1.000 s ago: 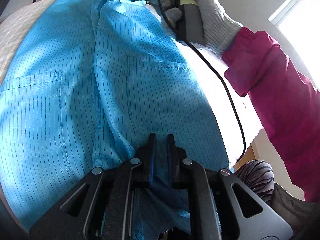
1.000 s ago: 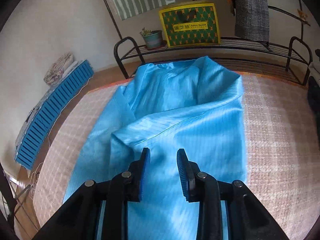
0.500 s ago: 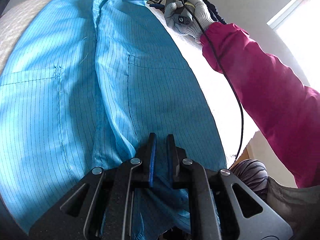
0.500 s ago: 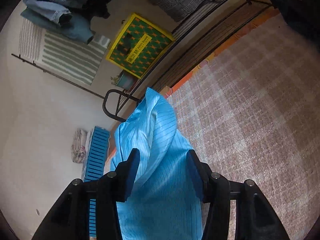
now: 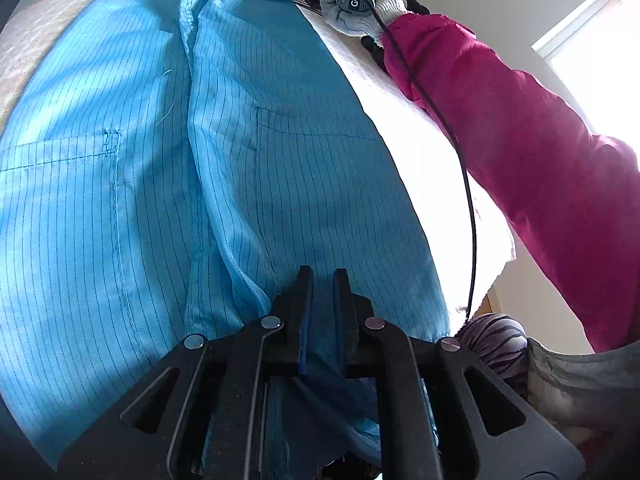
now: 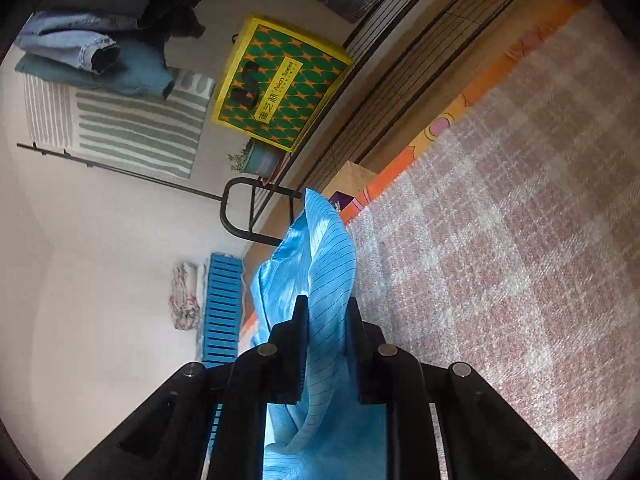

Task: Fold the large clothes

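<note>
A large light-blue pinstriped garment (image 5: 168, 184) with two pockets lies spread flat on the checked bed cover (image 6: 500, 240). My left gripper (image 5: 320, 280) is shut on the garment's near hem at its front opening. My right gripper (image 6: 327, 308) is at the far collar end, tilted sideways, its jaws closed to a narrow gap around a raised fold of the garment (image 6: 320, 240). In the left wrist view the right gripper's handle shows in a white-gloved hand (image 5: 360, 4) on a magenta sleeve (image 5: 520, 140) beside the collar.
A black metal rack (image 6: 420, 52) runs along the bed's far side with a yellow-green box (image 6: 276, 80) and a small potted plant (image 6: 256, 158). Clothes hang above it. A blue crate (image 6: 222, 308) leans by the wall. The bed's edge is at the right (image 5: 492, 240).
The right gripper moved from over the garment's middle to its collar end, tilted sideways and closed around a fold of fabric. The left gripper kept its hold on the hem.
</note>
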Motion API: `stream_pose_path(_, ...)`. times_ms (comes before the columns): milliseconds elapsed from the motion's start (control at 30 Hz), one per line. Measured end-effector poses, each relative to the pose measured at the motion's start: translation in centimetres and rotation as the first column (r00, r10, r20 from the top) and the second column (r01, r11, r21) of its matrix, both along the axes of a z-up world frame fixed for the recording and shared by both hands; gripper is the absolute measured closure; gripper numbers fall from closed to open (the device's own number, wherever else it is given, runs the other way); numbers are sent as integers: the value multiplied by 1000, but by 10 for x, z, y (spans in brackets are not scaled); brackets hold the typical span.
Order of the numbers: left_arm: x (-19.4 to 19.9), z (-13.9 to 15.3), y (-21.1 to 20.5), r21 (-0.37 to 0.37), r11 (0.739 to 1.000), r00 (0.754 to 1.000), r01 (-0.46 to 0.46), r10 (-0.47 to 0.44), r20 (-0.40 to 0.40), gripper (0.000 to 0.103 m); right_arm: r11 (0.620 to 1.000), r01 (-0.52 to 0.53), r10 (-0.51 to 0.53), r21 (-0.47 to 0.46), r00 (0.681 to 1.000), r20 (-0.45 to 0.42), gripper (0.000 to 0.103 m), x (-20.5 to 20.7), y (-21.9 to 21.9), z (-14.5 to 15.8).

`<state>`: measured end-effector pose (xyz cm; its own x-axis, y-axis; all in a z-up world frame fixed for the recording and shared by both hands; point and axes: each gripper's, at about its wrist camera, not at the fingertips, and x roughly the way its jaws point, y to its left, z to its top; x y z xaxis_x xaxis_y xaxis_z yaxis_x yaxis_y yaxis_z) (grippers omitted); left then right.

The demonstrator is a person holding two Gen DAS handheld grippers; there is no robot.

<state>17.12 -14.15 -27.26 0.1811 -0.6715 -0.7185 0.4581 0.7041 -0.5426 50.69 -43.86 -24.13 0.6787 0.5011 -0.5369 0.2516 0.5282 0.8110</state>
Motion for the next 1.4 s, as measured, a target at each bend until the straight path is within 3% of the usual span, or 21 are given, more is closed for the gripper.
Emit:
stream_pose_path(67, -1, 0, 0, -3, 1000, 1000, 0, 0, -3, 95, 987, -27, 21, -159, 999, -37, 95, 6, 8, 16)
stream_pose_path(133, -1, 0, 1, -2, 1000, 1000, -1, 1, -4, 95, 909, -105, 66, -402, 992, -109, 98, 17, 27, 35)
stream_pose_path(200, 0, 1, 2, 0, 1000, 1000, 0, 0, -1, 95, 749, -201, 106, -632, 977, -185, 99, 29, 57, 50)
stream_pose_path(300, 0, 2, 1, 5, 1000, 1000, 0, 0, 3, 95, 405, -299, 131, -864, 954, -269, 99, 44, 111, 55)
stream_pose_path(333, 0, 3, 0, 8, 1000, 1000, 1, -1, 4, 95, 320, -320, 136, -892, 947, -291, 99, 50, 125, 51)
stream_pose_path(367, 0, 3, -1, 11, 1000, 1000, 1, -1, 6, 95, 288, -337, 150, -896, 940, -306, 96, 54, 135, 48)
stream_pose_path(400, 0, 4, -1, 14, 1000, 1000, 0, -1, 8, 95, 299, -342, 167, -891, 938, -304, 94, 58, 140, 46)
stream_pose_path(433, 0, 4, -1, 17, 1000, 1000, 0, 0, 9, 95, 335, -340, 160, -878, 939, -303, 81, 63, 140, 45)
stream_pose_path(467, -2, 5, -2, 20, 1000, 1000, 0, 0, 11, 95, 392, -323, 138, -861, 946, -293, 75, 68, 133, 47)
stream_pose_path(533, -2, 6, -3, 26, 1000, 1000, 0, 0, 13, 95, 545, -237, 108, -804, 971, -213, 74, 69, 111, 59)
stream_pose_path(567, -3, 6, -4, 29, 1000, 1000, 2, -2, 16, 95, 601, -186, 75, -778, 981, -177, 74, 64, 97, 66)
stream_pose_path(633, -3, 6, -5, 32, 999, 1000, 4, -4, 21, 95, 683, -110, 30, -722, 992, -122, 73, 52, 72, 78)
stream_pose_path(667, -3, 5, -4, 31, 1000, 1000, 4, -4, 22, 95, 706, -88, 25, -702, 995, -100, 73, 42, 63, 82)
stream_pose_path(800, -3, 6, -5, 21, 1000, 1000, 5, -5, 24, 95, 747, -131, 109, -652, 991, -74, 78, 3, 55, 83)
stream_pose_path(967, 0, 8, -5, 29, 1000, 999, 7, -8, 31, 95, 693, -242, 184, -679, 970, -157, 78, 7, 81, 46)
stream_pose_path(1067, 0, 8, -8, 41, 999, 999, 10, -11, 39, 95, 703, -228, 153, -674, 973, -170, 78, 25, 87, 26)
stream_pose_path(1100, -1, 8, -9, 46, 999, 999, 10, -12, 42, 95, 686, -225, 143, -692, 974, -174, 78, 31, 90, 22)
stream_pose_path(1167, -3, 8, -12, 52, 999, 999, 9, -12, 49, 95, 617, -241, 104, -749, 969, -226, 80, 41, 97, 8)
stream_pose_path(1200, -3, 8, -13, 54, 999, 999, 10, -13, 52, 95, 608, -219, 94, -763, 974, -205, 79, 41, 98, 9)
stream_pose_path(1333, -6, 9, -15, 61, 998, 998, 13, -17, 67, 95, 720, -173, 106, -672, 984, -140, 76, 24, 89, 25)
stream_pose_path(1400, -9, 9, -15, 63, 998, 997, 12, -17, 74, 95, 732, -169, 134, -660, 986, -104, 76, 8, 87, 42)
